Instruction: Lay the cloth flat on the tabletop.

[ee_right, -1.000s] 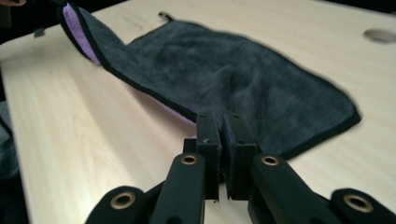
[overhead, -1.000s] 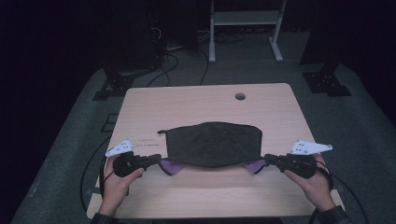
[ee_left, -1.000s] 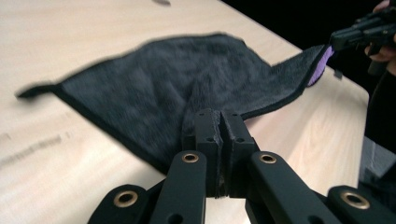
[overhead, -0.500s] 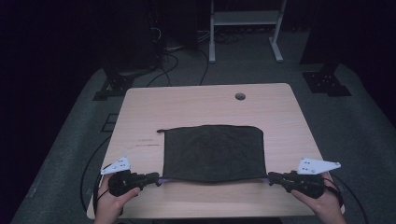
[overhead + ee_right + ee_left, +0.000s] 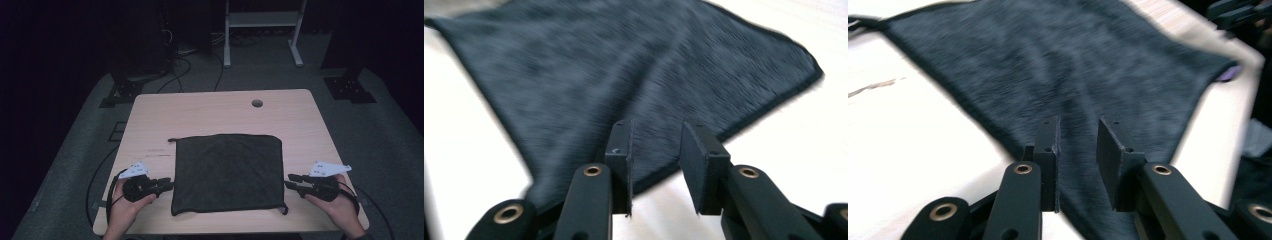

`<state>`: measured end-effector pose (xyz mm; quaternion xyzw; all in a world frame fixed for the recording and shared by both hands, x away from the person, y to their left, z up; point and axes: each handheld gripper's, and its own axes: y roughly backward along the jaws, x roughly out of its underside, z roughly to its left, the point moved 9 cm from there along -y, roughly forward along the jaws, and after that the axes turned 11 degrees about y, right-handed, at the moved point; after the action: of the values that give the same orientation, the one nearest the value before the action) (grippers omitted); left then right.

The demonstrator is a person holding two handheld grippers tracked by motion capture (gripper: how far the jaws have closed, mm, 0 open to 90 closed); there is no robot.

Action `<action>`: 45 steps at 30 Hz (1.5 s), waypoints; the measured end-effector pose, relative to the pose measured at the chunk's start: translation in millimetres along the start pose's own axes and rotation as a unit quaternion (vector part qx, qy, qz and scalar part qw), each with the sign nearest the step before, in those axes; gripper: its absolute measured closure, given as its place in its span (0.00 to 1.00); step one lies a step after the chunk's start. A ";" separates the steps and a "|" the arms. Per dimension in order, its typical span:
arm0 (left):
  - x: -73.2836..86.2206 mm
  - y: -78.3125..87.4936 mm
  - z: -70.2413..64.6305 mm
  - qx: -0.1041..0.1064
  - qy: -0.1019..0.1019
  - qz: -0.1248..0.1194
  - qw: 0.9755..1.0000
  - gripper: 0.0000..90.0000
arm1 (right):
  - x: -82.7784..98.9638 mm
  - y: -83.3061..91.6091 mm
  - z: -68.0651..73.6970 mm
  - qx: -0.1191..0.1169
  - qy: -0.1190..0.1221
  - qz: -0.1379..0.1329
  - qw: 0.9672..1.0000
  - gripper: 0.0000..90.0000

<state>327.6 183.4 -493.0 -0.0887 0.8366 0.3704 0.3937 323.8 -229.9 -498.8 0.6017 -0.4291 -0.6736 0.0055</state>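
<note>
high view: the dark grey square terry cloth [image 5: 227, 172] now lies spread flat on the pale wood counter [image 5: 220, 107], where a second ago it hung bunched and bowed between the two tools with a purple underside showing. both near corners have been let go. left tool [image 5: 169, 186] sits just off the cloth's near left edge, right tool [image 5: 289, 181] just off the near right edge, both low at counter level. left gripper view has its jaws a narrow gap apart with nothing pinched, cloth lying beyond and under them; right gripper view reads the same, jaws slightly parted and empty over the hem. both sets of jaws have just been opening, nothing between them. my read: the spread/lay-flat step is done and the release is in progress, cloth sits centred toward the near half of the counter, edges roughly square to it. a small purple tag [image 5: 284, 210] pokes out at the near right corner, a short loop [image 5: 171, 139] sticks out at the far left corner. round cable hole [image 5: 257, 103] near the far edge is well apart from the cloth. white frame legs [image 5: 227, 30] and black cables [image 5: 187, 62] on the floor behind, nothing on the counter blocks a next grab or fold.
</note>
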 end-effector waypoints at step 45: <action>-13.7 -22.7 59.8 -0.089 0.007 -0.008 0.996 0.56 | 34.6 -25.7 -83.4 0.072 -0.054 0.065 0.994 0.55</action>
<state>382.3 206.6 -520.4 -0.1328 0.8021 0.4397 0.3817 395.4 -279.4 -534.0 0.5341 -0.5141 -0.6709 -0.0176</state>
